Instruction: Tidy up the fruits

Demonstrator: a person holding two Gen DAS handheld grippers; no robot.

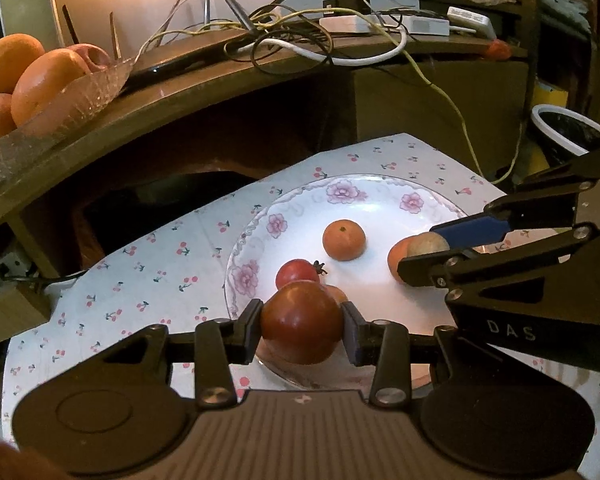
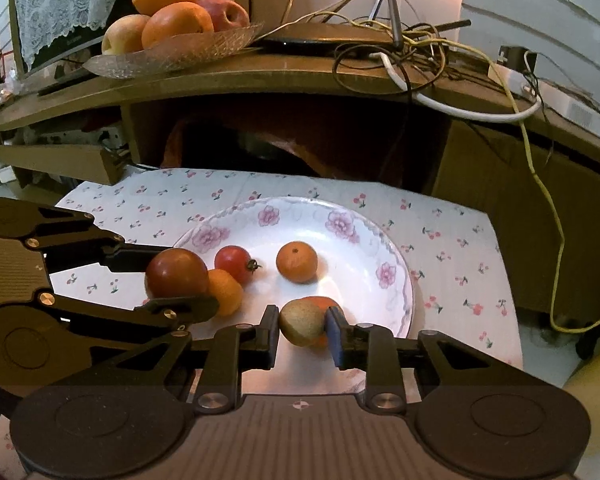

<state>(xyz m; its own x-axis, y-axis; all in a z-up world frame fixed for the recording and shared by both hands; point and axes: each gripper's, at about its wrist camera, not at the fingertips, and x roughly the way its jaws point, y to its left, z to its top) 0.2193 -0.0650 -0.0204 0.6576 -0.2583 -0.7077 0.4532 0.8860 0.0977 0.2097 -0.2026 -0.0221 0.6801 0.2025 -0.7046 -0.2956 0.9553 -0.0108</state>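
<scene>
cherry cloth (image 2: pixel 452 240) | plate (image 2: pixel 396 280): 4 loose fruits | left jaws clamp tomato (image 1: pixel 302 322) | right clamp kiwi (image 2: pixel 302 322)

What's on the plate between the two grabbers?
In the right wrist view, a small orange fruit sits beside the left gripper; then bare plate reaches the right gripper.

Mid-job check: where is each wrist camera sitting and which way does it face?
Left wrist: on the left gripper, facing the plate and shelf; its fingers clamp a dark tomato; the right gripper enters from the right.
Right wrist: on the right gripper, same heading; its fingers hold a greenish fruit; the left gripper enters from the left.
Shared: plate, mandarin, fruit bowl.
</scene>
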